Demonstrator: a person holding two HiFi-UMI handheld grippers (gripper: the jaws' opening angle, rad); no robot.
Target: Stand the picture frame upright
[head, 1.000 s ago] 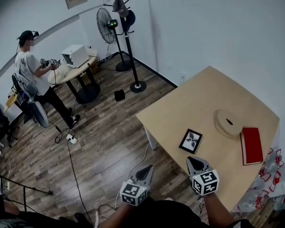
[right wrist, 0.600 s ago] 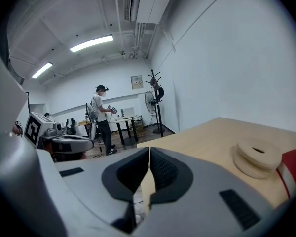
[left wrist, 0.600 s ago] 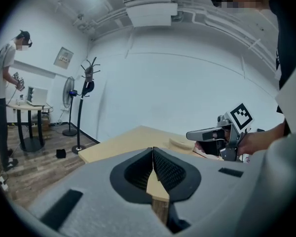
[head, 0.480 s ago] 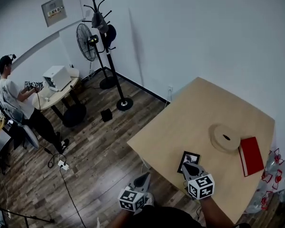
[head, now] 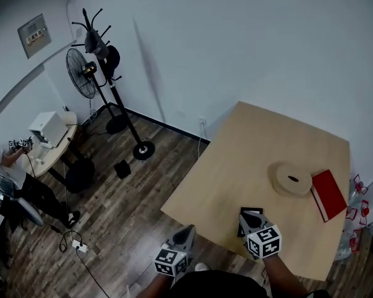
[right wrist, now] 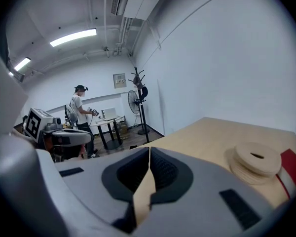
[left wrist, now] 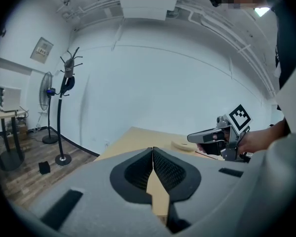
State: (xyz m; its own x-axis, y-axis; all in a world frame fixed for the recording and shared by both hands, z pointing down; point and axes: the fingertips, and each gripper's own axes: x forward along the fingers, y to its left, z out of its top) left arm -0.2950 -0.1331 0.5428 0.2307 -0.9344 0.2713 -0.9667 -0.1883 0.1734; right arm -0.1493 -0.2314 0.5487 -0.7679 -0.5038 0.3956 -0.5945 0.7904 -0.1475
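The black picture frame (head: 242, 224) lies flat near the front edge of the light wooden table (head: 236, 166), mostly hidden under my right gripper (head: 248, 215). That gripper is shut and empty; its closed jaws (right wrist: 149, 149) point across the tabletop. My left gripper (head: 186, 232) is also shut with nothing in it (left wrist: 153, 149) and hangs over the floor just off the table's near-left edge. The left gripper view shows the right gripper (left wrist: 207, 136) to its right. I cannot see the frame in either gripper view.
A round wooden disc (head: 292, 179) and a red book (head: 328, 195) lie on the table's right side. On the wooden floor to the left stand a coat stand (head: 115, 85) and a fan (head: 81, 82). Another person (right wrist: 79, 113) works at a small round table far left.
Both grippers have moved forward to the table. The right gripper, earlier short of the picture frame, now covers it. The left gripper has come up to the table's edge. Both stay shut.
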